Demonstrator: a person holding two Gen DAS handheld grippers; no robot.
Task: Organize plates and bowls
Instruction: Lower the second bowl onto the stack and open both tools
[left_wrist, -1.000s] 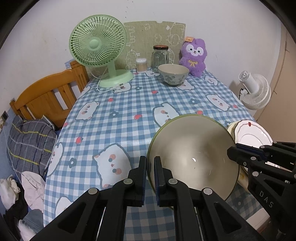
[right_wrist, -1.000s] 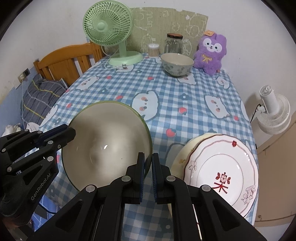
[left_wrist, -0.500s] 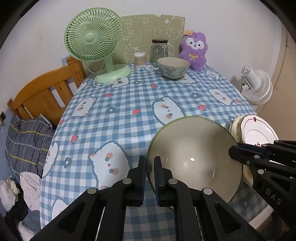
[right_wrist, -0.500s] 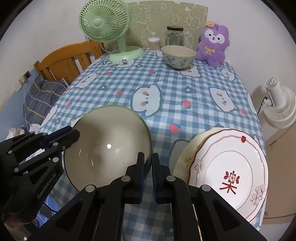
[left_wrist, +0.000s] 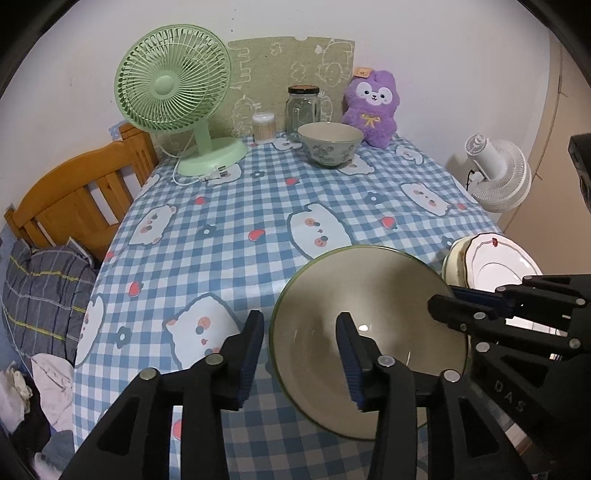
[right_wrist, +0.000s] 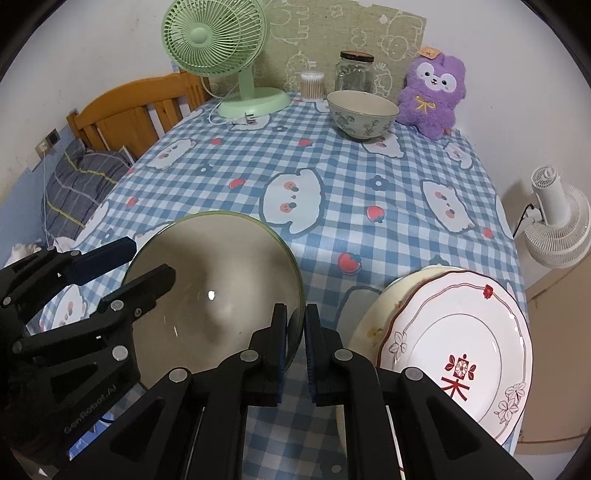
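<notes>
Near left: left gripper (left_wrist: 300, 354) spread wide, fingers astride the left rim of the green-rimmed bowl (left_wrist: 373, 314) without pinching it. Near centre on the checked tablecloth (right_wrist: 347, 192): that bowl, tilted. At its right rim: right gripper (right_wrist: 295, 345) clamped. Near right: stacked plates (right_wrist: 461, 332). Far centre: floral bowl (right_wrist: 362, 114), upright.

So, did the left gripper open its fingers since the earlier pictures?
Yes. The left gripper was shut on the rim of the big bowl; its fingers now stand wide apart across that rim. The right gripper pinches the opposite rim.
</notes>
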